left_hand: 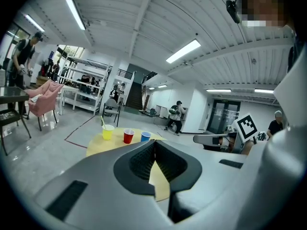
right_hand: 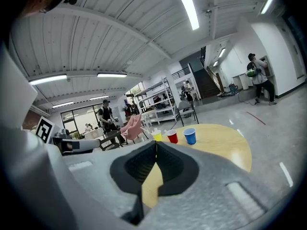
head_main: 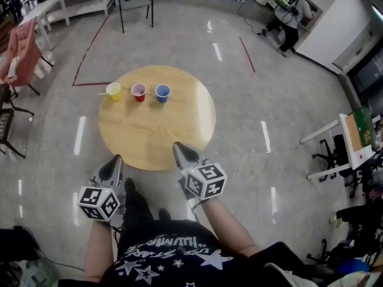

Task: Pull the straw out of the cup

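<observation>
The straw (left_hand: 102, 122) is in the yellow cup (head_main: 114, 91), leaning out over its rim towards your left. That cup stands at the far left of the round wooden table (head_main: 155, 139). It is the first in a short row, with the red cup (head_main: 139, 92) just beside it and the blue cup (head_main: 162, 92) next along. All three are upright and none touches another.

Your left gripper (head_main: 117, 158) sits at the near rim of the table in the head view, well apart from the cups. Its jaws are pressed together at the tip with nothing between them, and only bare table top shows behind them. Your right gripper (head_main: 176, 144) reaches a little over the near edge, also well short of the row. Its jaws are fully closed and empty too. The two grippers run side by side, both pointing towards the cups and tipped slightly down.

Further out, a red tape line (head_main: 90, 52) marks the shiny floor beyond the table on your left. A black chair (head_main: 134, 2) stands past it, and a pink chair (head_main: 21, 46) sits at the far left. A person (head_main: 290, 17) with a backpack stands by the wall at the far right.
</observation>
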The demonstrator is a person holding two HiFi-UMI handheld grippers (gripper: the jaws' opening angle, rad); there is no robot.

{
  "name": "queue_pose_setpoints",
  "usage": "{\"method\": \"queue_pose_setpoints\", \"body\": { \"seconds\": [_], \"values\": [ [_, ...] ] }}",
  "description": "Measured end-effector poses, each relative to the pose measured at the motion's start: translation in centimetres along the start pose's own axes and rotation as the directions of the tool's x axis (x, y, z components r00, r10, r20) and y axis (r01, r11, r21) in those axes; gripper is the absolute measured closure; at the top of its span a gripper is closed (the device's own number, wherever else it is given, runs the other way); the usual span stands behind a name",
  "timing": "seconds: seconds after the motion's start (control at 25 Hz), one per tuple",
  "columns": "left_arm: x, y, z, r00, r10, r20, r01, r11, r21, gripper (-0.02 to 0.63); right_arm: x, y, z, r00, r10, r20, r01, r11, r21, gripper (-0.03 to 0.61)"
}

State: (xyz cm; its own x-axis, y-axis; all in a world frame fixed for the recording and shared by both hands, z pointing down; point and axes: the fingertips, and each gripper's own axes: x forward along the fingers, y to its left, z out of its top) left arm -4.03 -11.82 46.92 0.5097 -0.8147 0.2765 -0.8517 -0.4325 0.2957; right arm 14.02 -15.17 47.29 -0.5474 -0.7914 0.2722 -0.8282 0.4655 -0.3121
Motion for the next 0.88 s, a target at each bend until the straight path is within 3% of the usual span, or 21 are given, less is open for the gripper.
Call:
{"method": "queue_pose_setpoints", "body": {
  "seconds": [0.88],
  "values": [
    [8.1,15.5,5.6,0.998,0.001,-0.058,-0.002,1.0,-0.02,0.607,18.0,1.9,4.3,0.999,0.021,-0.047,-0.023,0.998,-0.053,0.578]
  ]
}}
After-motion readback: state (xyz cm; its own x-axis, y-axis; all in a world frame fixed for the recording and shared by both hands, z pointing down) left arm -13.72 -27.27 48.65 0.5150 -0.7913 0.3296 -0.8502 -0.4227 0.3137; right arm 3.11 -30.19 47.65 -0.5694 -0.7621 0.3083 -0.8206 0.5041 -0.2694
